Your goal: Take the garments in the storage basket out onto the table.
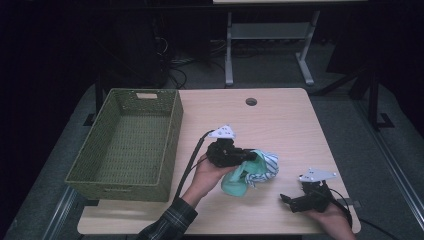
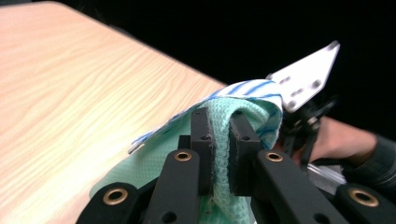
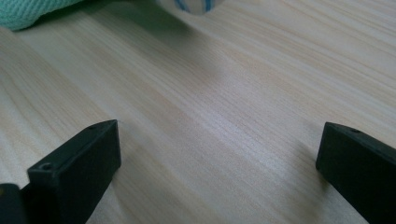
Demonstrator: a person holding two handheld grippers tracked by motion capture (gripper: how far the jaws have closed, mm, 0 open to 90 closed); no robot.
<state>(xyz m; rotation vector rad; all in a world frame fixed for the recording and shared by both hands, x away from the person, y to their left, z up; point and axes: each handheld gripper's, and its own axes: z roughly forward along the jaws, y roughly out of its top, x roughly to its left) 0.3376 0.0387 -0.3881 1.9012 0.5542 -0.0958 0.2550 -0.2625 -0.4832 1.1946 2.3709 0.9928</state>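
A dim room surrounds my work: dark floor, cables trailing behind, and the pale metal legs of another desk standing beyond the far edge. In front of me is a light wooden table with fine straight grain, rounded corners and a small round cable hole near its far side. A large green woven basket with a slot handle takes up the table's left portion, one corner hanging over the near edge.

Near the middle of the tabletop, just right of the basket, my left gripper is clamped on a bunched cloth, mint green on one face and blue-and-white striped on the other; in the left gripper view the fold is pinched tight between the two black pads, and the rest of the fabric droops to the wood.

My right gripper rests low at the table's near right corner, well apart from the cloth, its jaws spread wide over bare wood, nothing between them. My sleeve is plaid.
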